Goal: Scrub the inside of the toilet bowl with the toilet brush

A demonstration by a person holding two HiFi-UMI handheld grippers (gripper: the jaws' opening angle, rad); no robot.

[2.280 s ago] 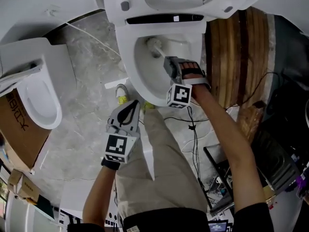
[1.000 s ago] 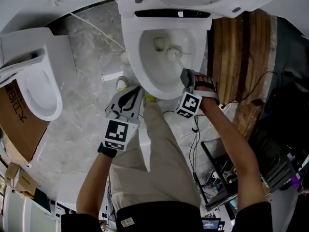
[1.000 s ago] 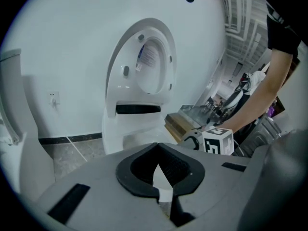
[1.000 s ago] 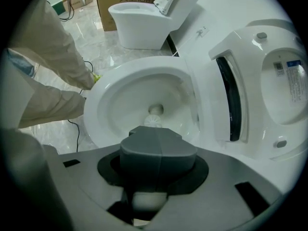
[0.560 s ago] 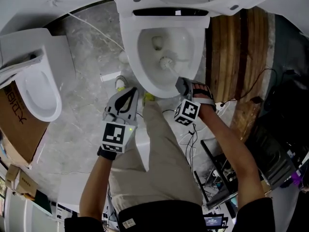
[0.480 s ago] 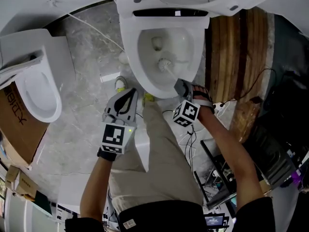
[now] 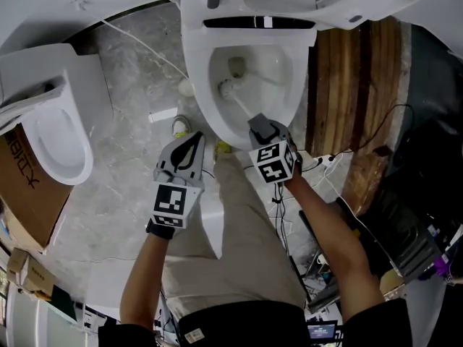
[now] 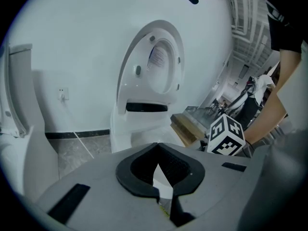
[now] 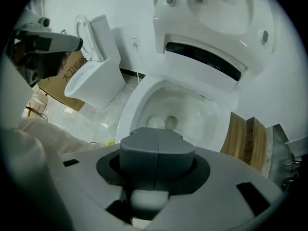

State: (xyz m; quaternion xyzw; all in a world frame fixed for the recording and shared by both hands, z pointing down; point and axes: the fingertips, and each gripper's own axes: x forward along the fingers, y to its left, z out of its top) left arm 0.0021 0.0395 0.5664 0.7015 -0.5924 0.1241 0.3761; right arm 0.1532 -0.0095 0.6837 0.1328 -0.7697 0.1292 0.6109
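The white toilet bowl (image 7: 203, 100) stands open at the top centre of the head view, seat and lid raised (image 8: 155, 66). The toilet brush's white head (image 7: 226, 87) rests against the bowl's inner left wall, beside the drain hole (image 7: 236, 66). Its handle runs down and to the right into my right gripper (image 7: 259, 125), which is shut on it at the bowl's front rim. The right gripper view shows those shut jaws (image 9: 157, 131) with the brush head (image 9: 156, 122) beyond them. My left gripper (image 7: 196, 139) hangs shut and empty over the floor, left of the bowl's front.
A second white toilet (image 7: 52, 125) stands at the left, with a cardboard box (image 7: 20, 194) beside it. Wooden planks (image 7: 354, 85) lie right of the bowl. Cables (image 7: 289, 194) and equipment crowd the floor at the lower right. A small yellow object (image 7: 181, 127) sits by the bowl's base.
The brush head has swept from the bowl's right side across to its left wall. My right gripper has shifted left along the front rim. The left gripper has barely moved.
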